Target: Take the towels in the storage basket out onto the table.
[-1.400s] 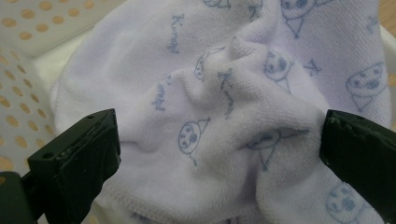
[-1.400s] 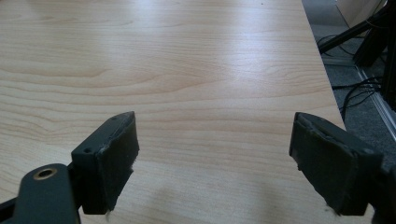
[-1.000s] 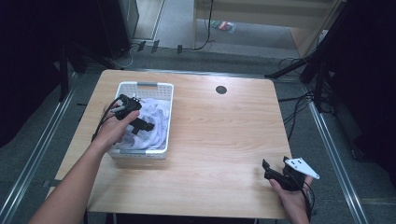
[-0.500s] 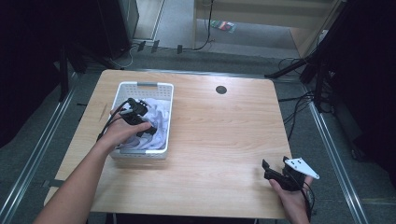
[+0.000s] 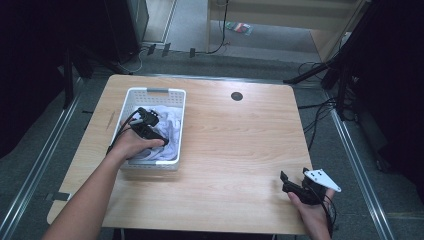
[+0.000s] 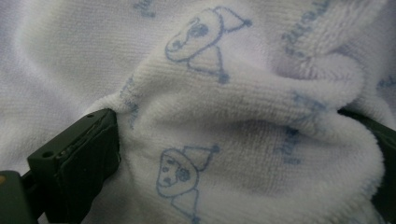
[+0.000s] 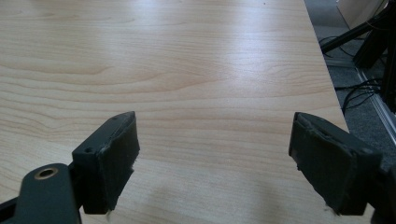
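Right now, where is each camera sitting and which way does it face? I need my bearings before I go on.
High view: fixed above the person's side, looking forward and down on the table; both forearms enter from the bottom, left gripper in the basket, right gripper near the table's right front corner.
Left gripper view: rides the left gripper, facing into the white towel bunched between its jaws.
Right gripper view: rides the right gripper, looking along its open jaws across bare tabletop.
Shared: the high and left gripper views both show the towel.

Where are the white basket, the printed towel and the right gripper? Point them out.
white basket (image 5: 155, 91): high view, far rim.
printed towel (image 6: 243, 107): left gripper view, bunched fold between the jaws.
right gripper (image 7: 212, 161): right gripper view, midway between open jaws.
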Action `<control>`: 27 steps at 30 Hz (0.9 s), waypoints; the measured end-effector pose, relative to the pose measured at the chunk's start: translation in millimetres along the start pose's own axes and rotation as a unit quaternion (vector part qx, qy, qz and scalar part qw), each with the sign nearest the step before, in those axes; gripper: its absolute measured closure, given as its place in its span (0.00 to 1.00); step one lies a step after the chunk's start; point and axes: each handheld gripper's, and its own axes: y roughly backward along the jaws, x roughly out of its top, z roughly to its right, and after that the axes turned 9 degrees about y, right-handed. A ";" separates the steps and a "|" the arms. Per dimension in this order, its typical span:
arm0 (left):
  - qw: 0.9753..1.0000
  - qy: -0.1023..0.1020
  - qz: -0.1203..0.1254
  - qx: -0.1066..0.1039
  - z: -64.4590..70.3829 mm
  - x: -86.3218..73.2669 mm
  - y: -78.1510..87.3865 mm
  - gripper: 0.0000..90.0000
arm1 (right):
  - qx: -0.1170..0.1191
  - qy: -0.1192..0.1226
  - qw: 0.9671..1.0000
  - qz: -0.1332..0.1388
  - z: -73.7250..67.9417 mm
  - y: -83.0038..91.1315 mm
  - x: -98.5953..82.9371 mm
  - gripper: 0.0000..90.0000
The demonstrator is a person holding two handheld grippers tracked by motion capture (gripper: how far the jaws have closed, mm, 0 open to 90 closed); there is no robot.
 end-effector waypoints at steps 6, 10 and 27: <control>0.999 -0.009 -0.004 -0.045 -0.7 -1.0 5.8 0.31 | 0.001 0.002 1.000 0.000 -0.1 -0.3 -0.1 0.18; 0.999 -0.006 -0.009 -0.052 -0.8 0.0 8.1 0.47 | 0.001 0.004 1.000 0.000 -0.3 -0.6 0.0 0.18; 0.998 -0.019 -0.022 -0.055 4.6 5.6 21.5 0.72 | -0.001 -0.003 1.000 -0.002 0.4 -0.5 0.0 0.18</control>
